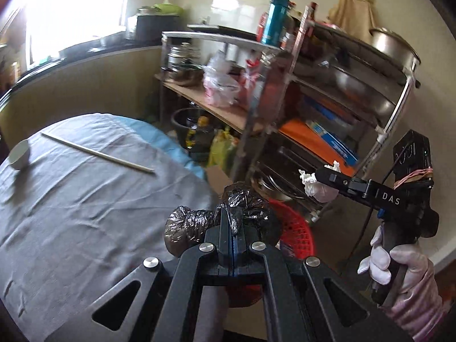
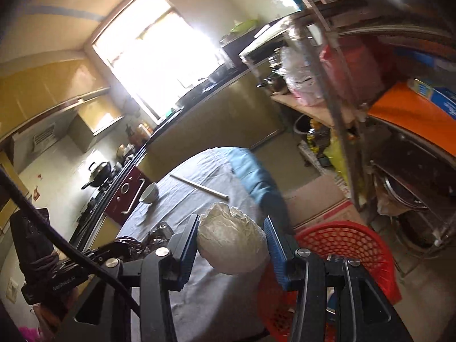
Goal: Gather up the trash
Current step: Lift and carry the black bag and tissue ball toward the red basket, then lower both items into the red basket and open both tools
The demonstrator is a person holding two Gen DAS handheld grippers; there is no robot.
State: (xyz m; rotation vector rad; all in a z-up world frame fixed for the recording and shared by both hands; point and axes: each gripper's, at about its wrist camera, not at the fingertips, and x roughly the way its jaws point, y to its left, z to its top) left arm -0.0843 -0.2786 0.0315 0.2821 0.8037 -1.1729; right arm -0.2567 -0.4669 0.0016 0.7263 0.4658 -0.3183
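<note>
My left gripper (image 1: 232,223) is shut on a crumpled black plastic bag (image 1: 199,225) and holds it at the table's edge, just beside the red mesh basket (image 1: 296,232). My right gripper (image 2: 231,240) is shut on a crumpled white paper wad (image 2: 232,245) and holds it above the edge of the table next to the red basket (image 2: 353,245). In the left wrist view the right gripper (image 1: 310,181) shows at the right, above the basket, with the white wad (image 1: 315,189) between its fingers. The left gripper with the black bag (image 2: 136,246) shows at the lower left of the right wrist view.
A round table with a grey cloth (image 1: 85,205) holds a white bowl (image 1: 19,154) and a long pale stick (image 1: 97,152). A metal shelf rack (image 1: 327,99) full of pots and bags stands behind the basket. A cardboard box (image 2: 316,202) lies on the floor.
</note>
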